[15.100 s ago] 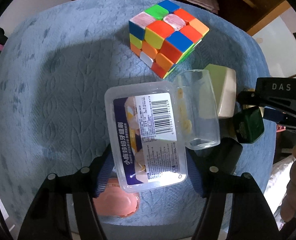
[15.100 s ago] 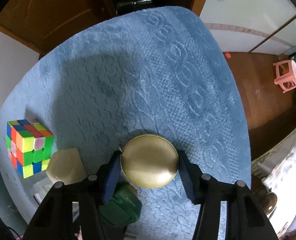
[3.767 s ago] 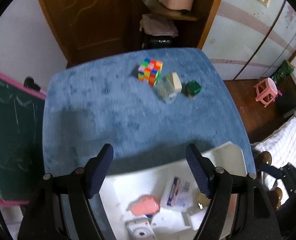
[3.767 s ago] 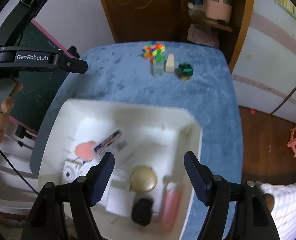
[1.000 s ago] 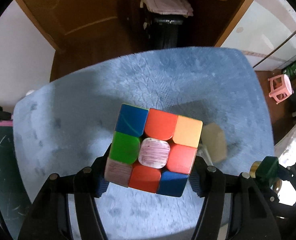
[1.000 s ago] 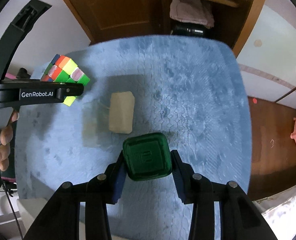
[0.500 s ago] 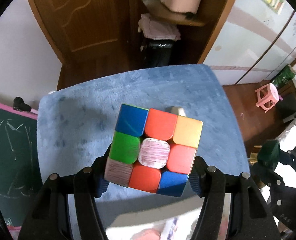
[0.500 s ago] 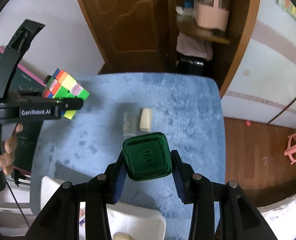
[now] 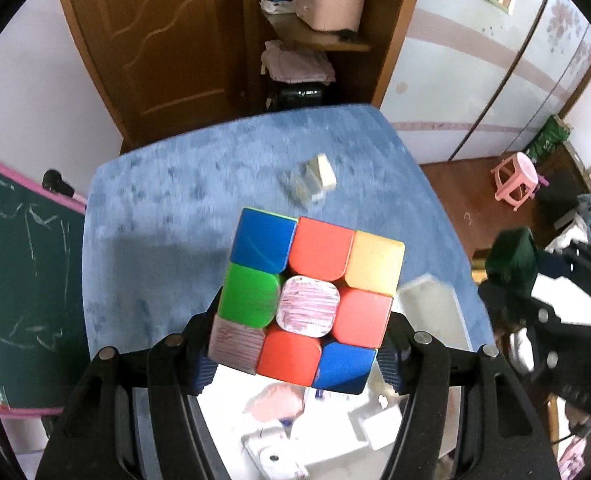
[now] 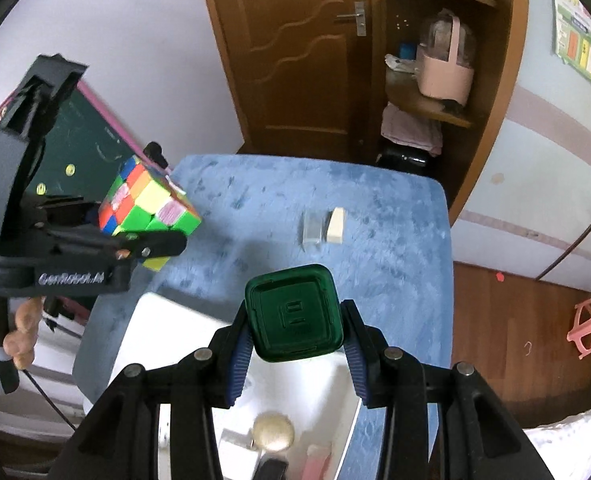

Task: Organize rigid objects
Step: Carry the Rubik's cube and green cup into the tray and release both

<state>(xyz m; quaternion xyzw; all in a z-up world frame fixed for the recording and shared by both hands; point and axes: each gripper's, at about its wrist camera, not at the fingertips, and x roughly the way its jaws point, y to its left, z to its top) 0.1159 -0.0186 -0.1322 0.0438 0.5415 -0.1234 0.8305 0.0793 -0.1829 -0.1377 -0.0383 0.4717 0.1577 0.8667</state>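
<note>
- Presently, a puzzle cube [image 9: 309, 296] is pinched between the fingers of the left gripper [image 9: 301, 354], held clear of the blue tabletop [image 9: 167, 208] and above the white bin [image 9: 427, 304], whose rim shows at 3 o'clock of the cube.
- A dark green box [image 10: 293, 314] is clamped by the right gripper [image 10: 295, 354], likewise carried over the white bin, at 6 o'clock in the right wrist view.
- Two items are left on the tabletop: a clear case [image 10: 312, 227] touching or just beside a cream block [image 10: 335, 226], at 12 o'clock of the green box.
- The step in hand is judged to be placement into the bin. Each load should be lowered close to the bin floor before the fingers are spread, and bare spots chosen, since a round brass tin [image 10: 274, 436] and other things are already inside.
- The two grippers should be kept apart during release so that a collision is avoided.
</note>
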